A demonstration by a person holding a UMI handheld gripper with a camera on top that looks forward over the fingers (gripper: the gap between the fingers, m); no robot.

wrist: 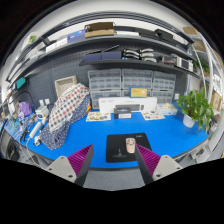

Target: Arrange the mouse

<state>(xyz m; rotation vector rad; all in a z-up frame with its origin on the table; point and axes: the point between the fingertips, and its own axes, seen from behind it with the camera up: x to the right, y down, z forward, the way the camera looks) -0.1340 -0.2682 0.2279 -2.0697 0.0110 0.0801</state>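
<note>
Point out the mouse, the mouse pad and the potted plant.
mouse [130, 146]: gripper view, middle of its pale top shell.
mouse pad [116, 152]: gripper view, bare black area beside the mouse.
potted plant [194, 104]: gripper view, its green leaves.
gripper [113, 160]: gripper view, fingers open, empty.

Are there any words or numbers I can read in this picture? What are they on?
None can be read.
The yellow label on the wall of drawer cabinets: too small and blurred to read.
The boxes on the shelves: any print is too blurred.
The mouse on its black mouse pad, just ahead of the open gripper: no writing visible.
</note>
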